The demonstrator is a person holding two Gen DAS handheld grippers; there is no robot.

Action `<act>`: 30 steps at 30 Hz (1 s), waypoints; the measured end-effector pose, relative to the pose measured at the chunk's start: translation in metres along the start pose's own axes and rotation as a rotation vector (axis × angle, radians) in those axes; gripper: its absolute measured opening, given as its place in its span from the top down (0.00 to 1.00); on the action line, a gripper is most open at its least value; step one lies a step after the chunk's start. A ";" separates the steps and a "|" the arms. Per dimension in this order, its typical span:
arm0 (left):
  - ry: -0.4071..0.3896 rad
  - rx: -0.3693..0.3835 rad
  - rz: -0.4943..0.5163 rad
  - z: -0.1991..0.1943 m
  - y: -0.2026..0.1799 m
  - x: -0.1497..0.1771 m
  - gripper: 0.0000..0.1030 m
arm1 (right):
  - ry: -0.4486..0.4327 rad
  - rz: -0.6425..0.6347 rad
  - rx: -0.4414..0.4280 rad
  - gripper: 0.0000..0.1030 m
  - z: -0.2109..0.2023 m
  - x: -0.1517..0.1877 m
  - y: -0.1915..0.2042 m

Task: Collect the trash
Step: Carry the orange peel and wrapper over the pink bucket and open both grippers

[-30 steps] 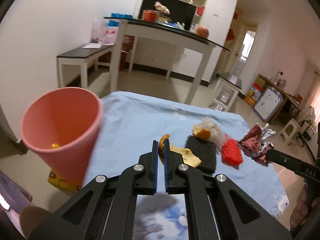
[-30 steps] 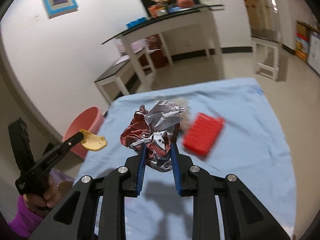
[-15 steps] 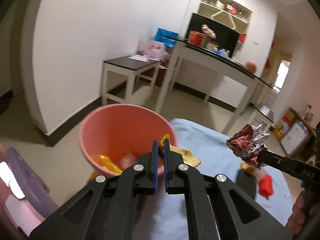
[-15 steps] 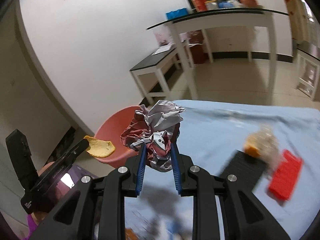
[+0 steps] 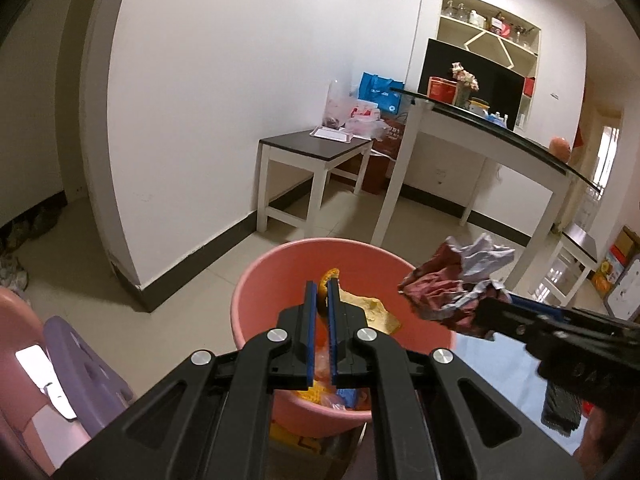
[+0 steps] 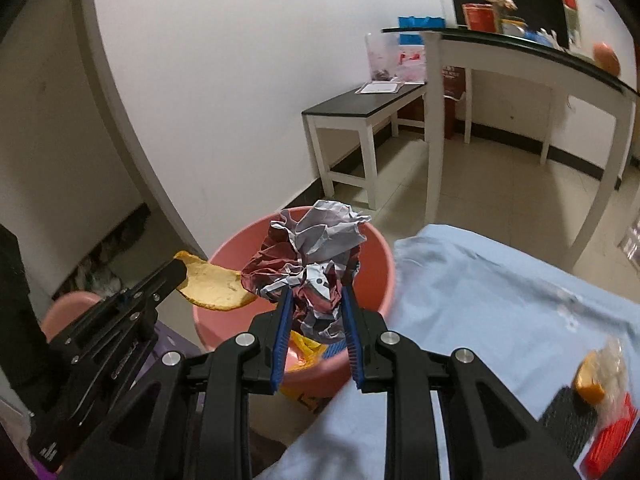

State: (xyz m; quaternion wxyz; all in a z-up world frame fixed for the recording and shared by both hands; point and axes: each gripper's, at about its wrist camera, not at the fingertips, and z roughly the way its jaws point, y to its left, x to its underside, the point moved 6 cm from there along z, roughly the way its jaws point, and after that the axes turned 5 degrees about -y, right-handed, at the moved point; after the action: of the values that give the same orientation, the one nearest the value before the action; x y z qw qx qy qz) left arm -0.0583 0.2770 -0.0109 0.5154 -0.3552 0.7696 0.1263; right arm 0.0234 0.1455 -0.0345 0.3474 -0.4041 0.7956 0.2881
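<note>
A pink bin (image 5: 256, 300) stands on the floor beside the blue-clothed table (image 6: 500, 292), with scraps in its bottom. My left gripper (image 5: 323, 282) is shut on a yellow-orange peel (image 5: 370, 312) and holds it over the bin's mouth. In the right wrist view the same peel (image 6: 212, 282) hangs over the bin's (image 6: 376, 276) left rim. My right gripper (image 6: 314, 298) is shut on a crumpled red and white wrapper (image 6: 316, 256), also above the bin. That wrapper (image 5: 456, 284) shows at the bin's right rim in the left wrist view.
A black pad (image 6: 568, 416), an orange scrap in clear film (image 6: 600, 372) and a red ridged piece (image 6: 608, 444) lie on the table at right. A purple stool (image 5: 84, 372) stands left of the bin. A low dark-topped bench (image 5: 316, 148) and a tall white table (image 5: 492, 136) stand beyond.
Both grippers have swung left from over the table to above the pink bin, carrying the peel and the wrapper. The bin now sits straight ahead in both views.
</note>
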 end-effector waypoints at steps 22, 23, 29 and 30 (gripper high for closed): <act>0.084 -0.020 -0.043 0.045 0.016 0.020 0.94 | 0.101 -0.076 0.004 0.66 0.069 0.006 0.019; 0.089 -0.026 -0.044 0.046 0.016 0.020 0.92 | 0.099 -0.076 0.001 0.63 0.068 0.006 0.020; 0.101 -0.013 -0.063 0.041 0.015 0.021 0.70 | 0.074 -0.070 0.005 0.53 0.054 0.004 0.017; 0.101 -0.011 -0.070 0.039 0.015 0.020 0.68 | 0.066 -0.068 0.006 0.52 0.049 0.004 0.015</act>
State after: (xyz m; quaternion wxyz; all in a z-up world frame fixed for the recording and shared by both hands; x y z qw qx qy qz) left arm -0.0452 0.3010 -0.0479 0.4782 -0.3907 0.7809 0.0942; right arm 0.0250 0.1878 -0.0638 0.3316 -0.4391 0.7933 0.2605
